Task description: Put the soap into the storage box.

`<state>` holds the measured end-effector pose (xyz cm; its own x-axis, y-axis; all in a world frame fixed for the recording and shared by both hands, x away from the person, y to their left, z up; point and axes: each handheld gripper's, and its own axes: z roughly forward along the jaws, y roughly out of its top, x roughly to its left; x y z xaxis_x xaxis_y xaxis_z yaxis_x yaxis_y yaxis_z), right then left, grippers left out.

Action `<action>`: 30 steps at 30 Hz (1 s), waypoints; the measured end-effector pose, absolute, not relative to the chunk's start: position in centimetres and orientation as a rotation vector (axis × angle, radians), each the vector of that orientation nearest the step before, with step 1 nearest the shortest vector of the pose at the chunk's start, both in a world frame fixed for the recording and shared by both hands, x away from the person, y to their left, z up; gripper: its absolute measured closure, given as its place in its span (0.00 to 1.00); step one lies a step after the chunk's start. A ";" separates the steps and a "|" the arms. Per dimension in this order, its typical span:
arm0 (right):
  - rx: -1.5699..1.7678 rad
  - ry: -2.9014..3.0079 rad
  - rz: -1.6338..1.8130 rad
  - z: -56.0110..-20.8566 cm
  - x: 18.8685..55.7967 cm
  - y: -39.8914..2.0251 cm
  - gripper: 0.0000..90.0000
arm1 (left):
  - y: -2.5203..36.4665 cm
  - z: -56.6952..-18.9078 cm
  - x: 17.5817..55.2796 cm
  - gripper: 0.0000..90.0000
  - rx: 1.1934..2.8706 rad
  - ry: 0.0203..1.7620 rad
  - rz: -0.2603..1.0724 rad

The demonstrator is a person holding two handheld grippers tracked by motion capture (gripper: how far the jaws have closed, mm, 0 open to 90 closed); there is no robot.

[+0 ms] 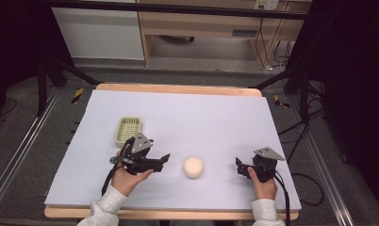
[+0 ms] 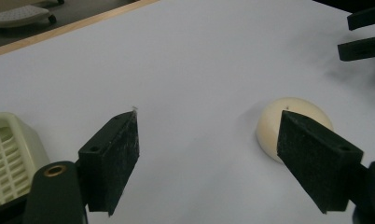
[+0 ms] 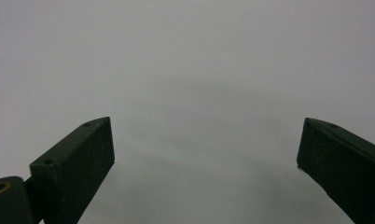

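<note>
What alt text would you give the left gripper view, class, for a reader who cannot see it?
Two black fingers of the left gripper stand open over a white table, with nothing between them. A round cream soap lies just beyond the right-hand finger, and a pale slatted soap dish sits at the left edge.

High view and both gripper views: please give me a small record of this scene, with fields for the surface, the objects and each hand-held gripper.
surface: table with a pale cover
round object: cream puck-like piece, lying between the two grippers
basket: pale slotted basket, behind the left hand, nothing visible inside
left hand-held gripper: open, holds nothing, points at the round piece
right hand-held gripper: open, holds nothing
</note>
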<state>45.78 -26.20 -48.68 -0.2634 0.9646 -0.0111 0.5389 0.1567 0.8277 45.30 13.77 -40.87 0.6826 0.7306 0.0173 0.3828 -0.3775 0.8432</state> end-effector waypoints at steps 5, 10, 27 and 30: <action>1.431 1.876 0.997 -48.7 45.8 -26.3 0.05 | 12.6 -40.9 45.3 0.23 2.005 0.839 0.475; 1.429 1.869 1.000 -48.7 45.7 -26.4 0.05 | 11.6 -41.2 45.3 0.23 2.026 0.821 0.463; 1.430 1.872 1.001 -48.7 45.8 -26.3 0.05 | 9.1 -42.1 45.4 0.22 2.074 0.792 0.423; 1.430 1.873 1.001 -48.7 45.8 -26.3 0.05 | 8.9 -42.2 45.4 0.22 2.070 0.794 0.416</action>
<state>45.76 -26.33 -48.67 -0.2630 0.9648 -0.0009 0.5357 0.1468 0.8316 45.41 8.87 -42.18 0.7422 0.6702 0.0036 0.3845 -0.4301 0.8168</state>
